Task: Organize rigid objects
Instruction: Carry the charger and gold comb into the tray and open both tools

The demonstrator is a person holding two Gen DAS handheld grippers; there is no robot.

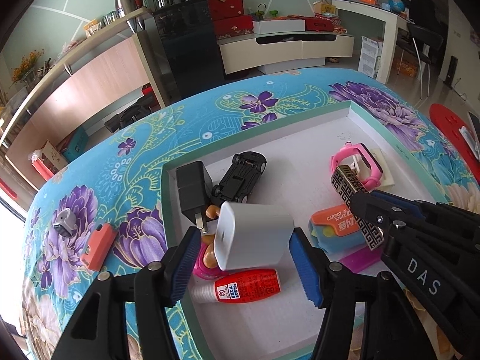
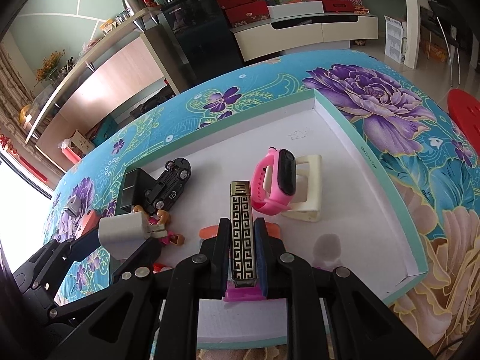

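Note:
My left gripper (image 1: 244, 265) holds a white charger cube (image 1: 253, 235) between its blue pads, above the left end of the white-lined box (image 1: 330, 147). The cube also shows in the right wrist view (image 2: 126, 234). My right gripper (image 2: 241, 258) is shut on a black-and-gold patterned lighter (image 2: 240, 231), held over the box's middle; the lighter also shows in the left wrist view (image 1: 357, 204). In the box lie a black charger (image 1: 193, 192), a black toy car (image 1: 240, 181), a pink watch (image 2: 276, 183), a red bottle (image 1: 240, 286) and an orange carrot knife (image 1: 336, 220).
A cream holder (image 2: 309, 186) lies behind the watch. A doll (image 2: 163, 225) and a magenta piece (image 2: 243, 294) lie in the box. On the floral cloth left of the box sit a coral item (image 1: 99, 246) and a grey clip (image 1: 64, 223). A red stool (image 2: 465, 111) stands right.

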